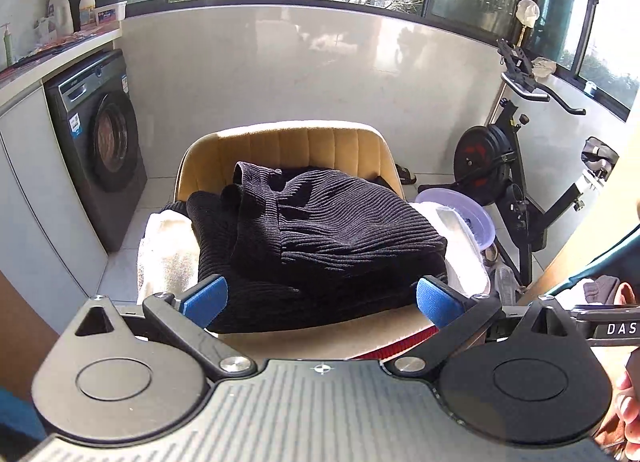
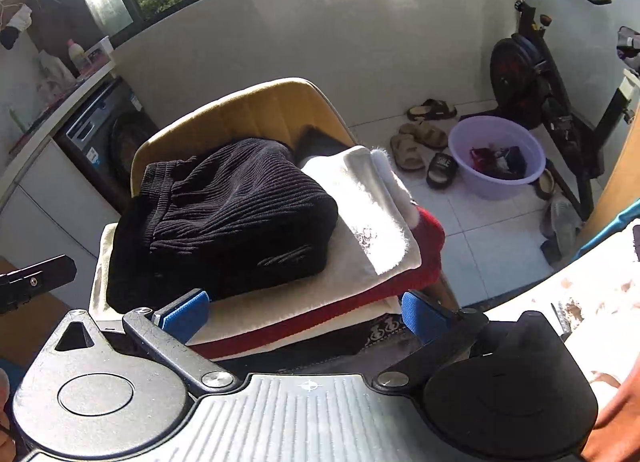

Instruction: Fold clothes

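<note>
A folded black ribbed knit [image 1: 312, 234] [image 2: 224, 218] lies on top of a stack on a tan chair [image 1: 296, 142] [image 2: 248, 106]. Under it sit a white folded garment [image 2: 372, 214] [image 1: 168, 250] and a red one [image 2: 428, 246]. My left gripper [image 1: 320, 302] is open, its blue pads just in front of the black knit's near edge, holding nothing. My right gripper [image 2: 304, 314] is also open, level with the front of the stack, its pads either side of the white and red layers without gripping them.
A washing machine [image 1: 100, 146] stands under a counter at left. An exercise bike [image 1: 504, 166] [image 2: 532, 74] is at right, with a purple basin [image 2: 496, 158] of clothes and several sandals [image 2: 424, 134] on the tiled floor. A low wall with windows runs behind.
</note>
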`<action>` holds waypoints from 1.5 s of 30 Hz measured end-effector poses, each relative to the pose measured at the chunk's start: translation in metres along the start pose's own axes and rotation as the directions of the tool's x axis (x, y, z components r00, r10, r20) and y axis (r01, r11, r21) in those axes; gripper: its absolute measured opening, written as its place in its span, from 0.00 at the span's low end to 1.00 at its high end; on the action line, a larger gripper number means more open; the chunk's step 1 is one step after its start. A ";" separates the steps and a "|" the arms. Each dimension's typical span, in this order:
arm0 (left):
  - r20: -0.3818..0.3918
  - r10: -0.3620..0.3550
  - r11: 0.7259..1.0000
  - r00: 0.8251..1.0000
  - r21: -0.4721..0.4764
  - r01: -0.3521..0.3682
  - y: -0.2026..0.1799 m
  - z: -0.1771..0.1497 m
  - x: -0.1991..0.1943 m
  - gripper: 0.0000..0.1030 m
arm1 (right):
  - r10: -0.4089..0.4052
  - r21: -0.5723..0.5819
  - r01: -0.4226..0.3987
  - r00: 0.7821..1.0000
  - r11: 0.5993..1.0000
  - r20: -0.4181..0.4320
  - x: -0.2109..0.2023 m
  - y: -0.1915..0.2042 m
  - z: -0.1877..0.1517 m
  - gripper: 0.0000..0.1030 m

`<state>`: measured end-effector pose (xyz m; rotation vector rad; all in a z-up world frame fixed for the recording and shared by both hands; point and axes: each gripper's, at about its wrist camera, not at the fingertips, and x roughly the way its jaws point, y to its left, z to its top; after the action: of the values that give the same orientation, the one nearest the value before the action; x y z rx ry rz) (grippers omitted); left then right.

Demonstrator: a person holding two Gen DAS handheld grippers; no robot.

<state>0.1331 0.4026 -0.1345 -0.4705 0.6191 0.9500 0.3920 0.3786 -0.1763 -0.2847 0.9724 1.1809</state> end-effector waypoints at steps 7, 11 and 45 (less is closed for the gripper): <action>-0.039 -0.097 0.987 0.995 0.124 0.101 0.011 -0.055 -0.057 1.00 | -0.025 -0.104 0.031 0.998 0.994 0.062 -0.089 0.047 -0.088 0.99; -0.027 -0.091 0.986 0.996 0.136 0.094 0.019 -0.077 -0.094 1.00 | -0.082 -0.169 0.097 0.992 0.981 0.098 -0.141 0.071 -0.129 0.99; -0.132 -0.058 0.992 0.989 -0.117 0.043 -0.135 -0.242 -0.284 1.00 | -0.115 -0.208 0.148 0.980 0.967 0.162 -0.347 -0.044 -0.344 0.99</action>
<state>0.0582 0.0139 -0.1074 -0.6542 0.6745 0.9134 0.2461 -0.0869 -0.1245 -0.4242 0.6832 1.1705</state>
